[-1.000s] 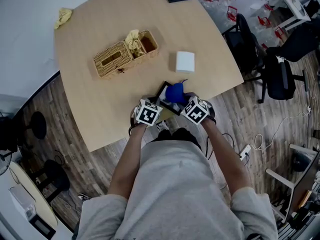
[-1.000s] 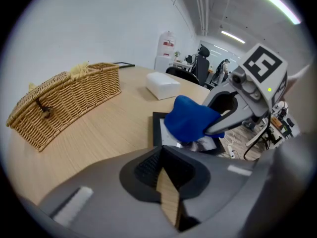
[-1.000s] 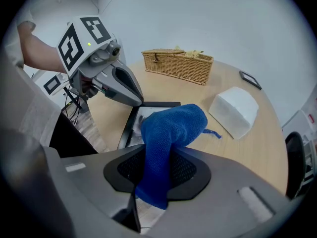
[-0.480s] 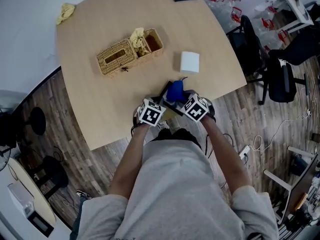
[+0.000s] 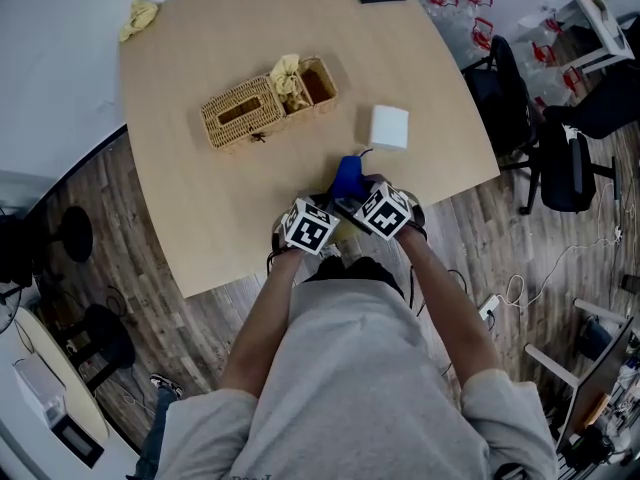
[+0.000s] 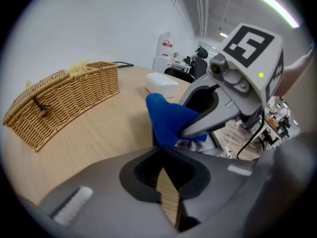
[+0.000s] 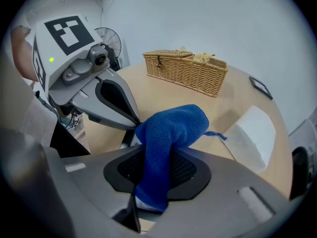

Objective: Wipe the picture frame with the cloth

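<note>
cloth (image 7: 168, 133) swept left, clamped in right gripper (image 7: 154, 182) jaws

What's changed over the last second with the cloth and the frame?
The right hand-held gripper has slid the blue cloth leftward over the dark picture frame, nearer the left hand-held gripper. Both grips held; the woven wicker basket and white block stayed put.

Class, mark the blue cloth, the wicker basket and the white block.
blue cloth (image 7: 171, 128): right gripper view, its bulging fold.
wicker basket (image 5: 238, 116): head view, its lid.
white block (image 5: 390, 126): head view, top face.
</note>
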Tool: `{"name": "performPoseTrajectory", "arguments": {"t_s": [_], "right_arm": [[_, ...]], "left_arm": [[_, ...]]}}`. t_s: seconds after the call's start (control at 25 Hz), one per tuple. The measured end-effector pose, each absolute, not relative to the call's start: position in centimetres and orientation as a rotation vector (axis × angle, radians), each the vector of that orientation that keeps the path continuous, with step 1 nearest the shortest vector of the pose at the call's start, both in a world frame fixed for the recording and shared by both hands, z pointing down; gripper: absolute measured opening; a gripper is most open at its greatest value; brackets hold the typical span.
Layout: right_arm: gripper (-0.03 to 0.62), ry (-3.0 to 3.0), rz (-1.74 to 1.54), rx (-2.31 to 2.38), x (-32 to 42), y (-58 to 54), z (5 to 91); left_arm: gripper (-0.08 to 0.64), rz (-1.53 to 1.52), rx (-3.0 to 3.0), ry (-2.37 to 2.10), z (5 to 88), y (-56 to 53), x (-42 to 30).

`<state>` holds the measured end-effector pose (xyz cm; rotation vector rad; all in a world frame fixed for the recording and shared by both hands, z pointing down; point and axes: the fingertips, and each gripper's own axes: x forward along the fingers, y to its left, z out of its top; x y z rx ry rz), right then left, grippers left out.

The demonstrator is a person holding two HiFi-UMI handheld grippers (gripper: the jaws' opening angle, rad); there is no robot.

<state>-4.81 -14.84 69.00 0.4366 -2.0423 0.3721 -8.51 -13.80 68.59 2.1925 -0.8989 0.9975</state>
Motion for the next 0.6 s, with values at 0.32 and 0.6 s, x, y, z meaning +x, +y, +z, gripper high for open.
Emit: {"name": "performPoseTrajectory", "arguments": {"t_s": [0.32,0.6], "right_arm": [[0.106,-2.045,0.342,0.415,-7.4,-15.8,68.9],[0.104,-2.068,0.256,0.378,-9.4,-16.3,68.4]], "left_arm": [[0.052,0.998,2.196,-0.894,68.8,-13.9,-8.7],[0.052,0.976,2.19,-0.895,68.7,-13.8,-8.6]]}}
